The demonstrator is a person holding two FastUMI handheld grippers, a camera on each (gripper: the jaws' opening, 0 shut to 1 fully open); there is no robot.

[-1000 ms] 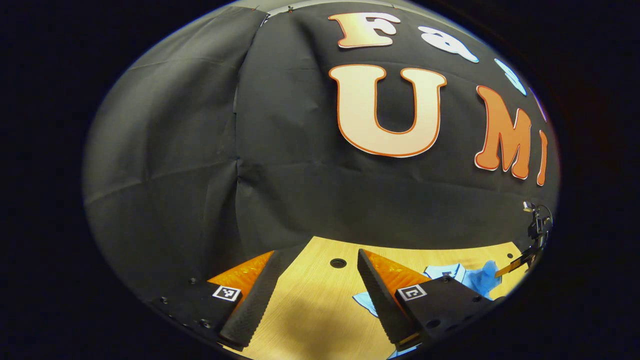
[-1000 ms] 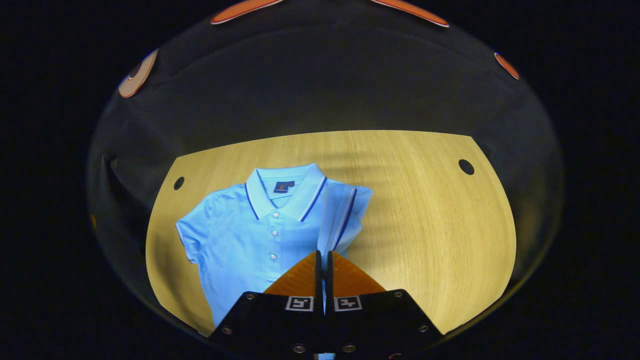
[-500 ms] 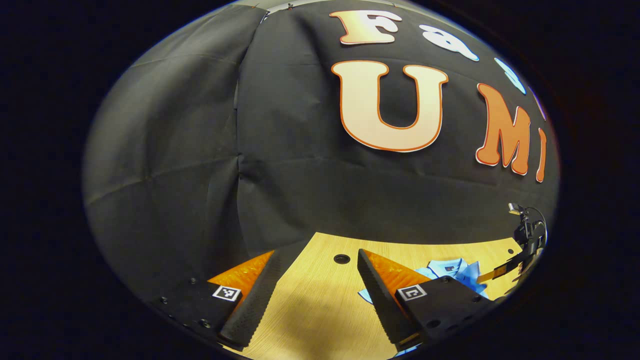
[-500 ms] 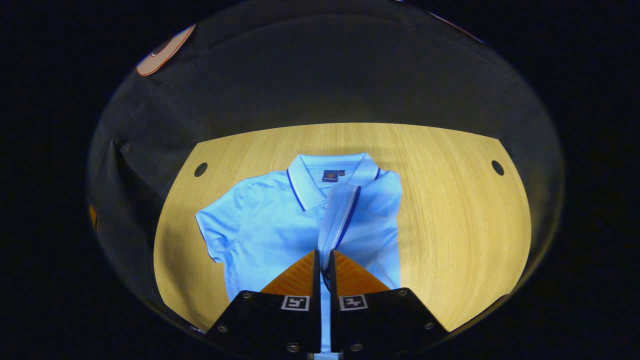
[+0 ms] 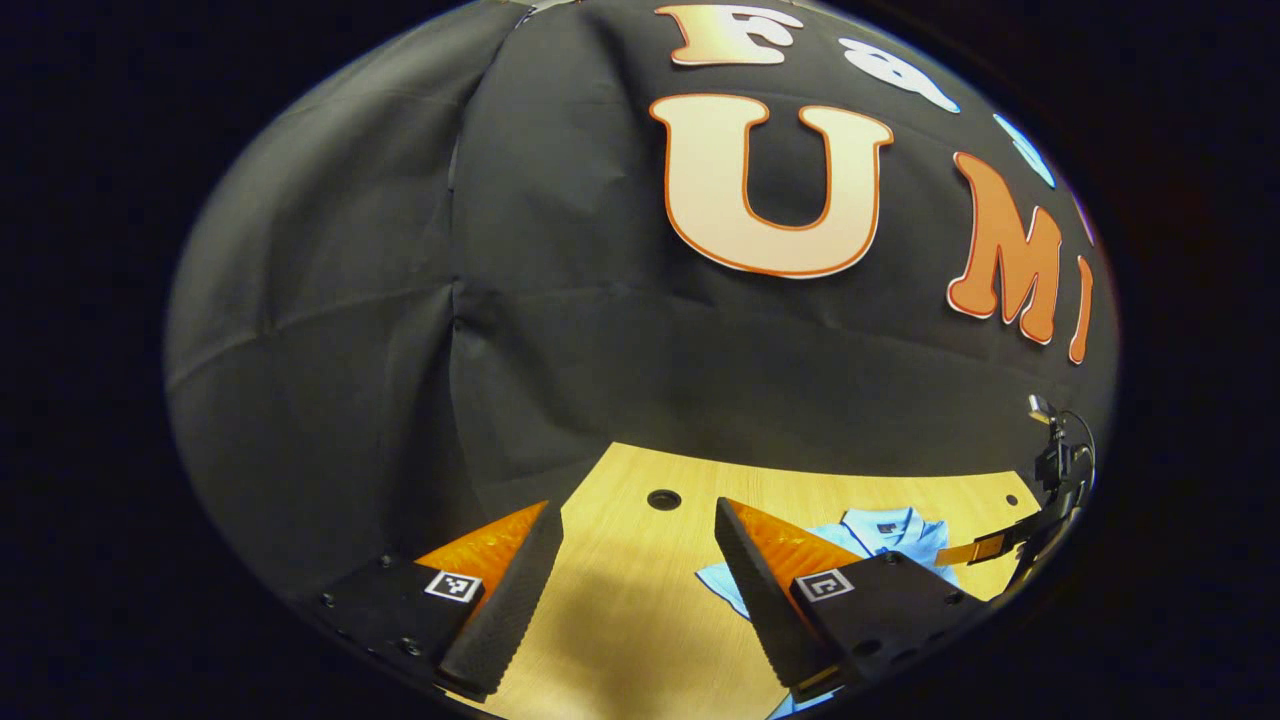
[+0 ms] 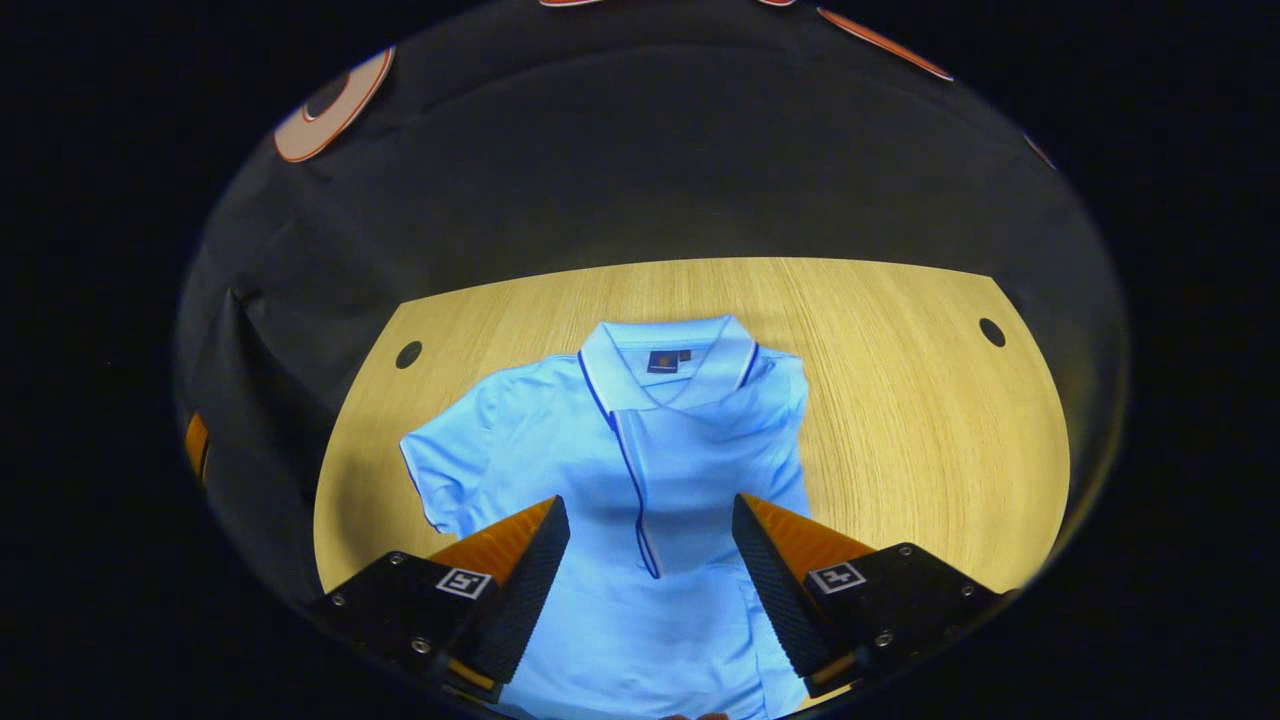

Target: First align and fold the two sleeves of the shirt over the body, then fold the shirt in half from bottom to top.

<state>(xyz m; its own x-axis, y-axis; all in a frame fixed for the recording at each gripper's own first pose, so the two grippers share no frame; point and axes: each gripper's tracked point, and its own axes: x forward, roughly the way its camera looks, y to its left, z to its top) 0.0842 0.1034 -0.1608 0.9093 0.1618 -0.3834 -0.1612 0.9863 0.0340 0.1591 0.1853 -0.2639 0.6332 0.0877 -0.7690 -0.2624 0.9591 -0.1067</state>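
One sleeve lies folded across the body of the pale blue shirt, which sits flat mid-table; the other sleeve is spread out. The right gripper hovers above — jaws wide, holding nothing. The left gripper gapes too, empty, off to the side. Light, limp knit that likely drags and wrinkles — best pinched at the sleeve's hem.

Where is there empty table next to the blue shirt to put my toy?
Bare table lies right of the shirt, out to the round hole. A narrower strip runs behind the collar. The left side is tighter: the spread sleeve reaches near the edge.
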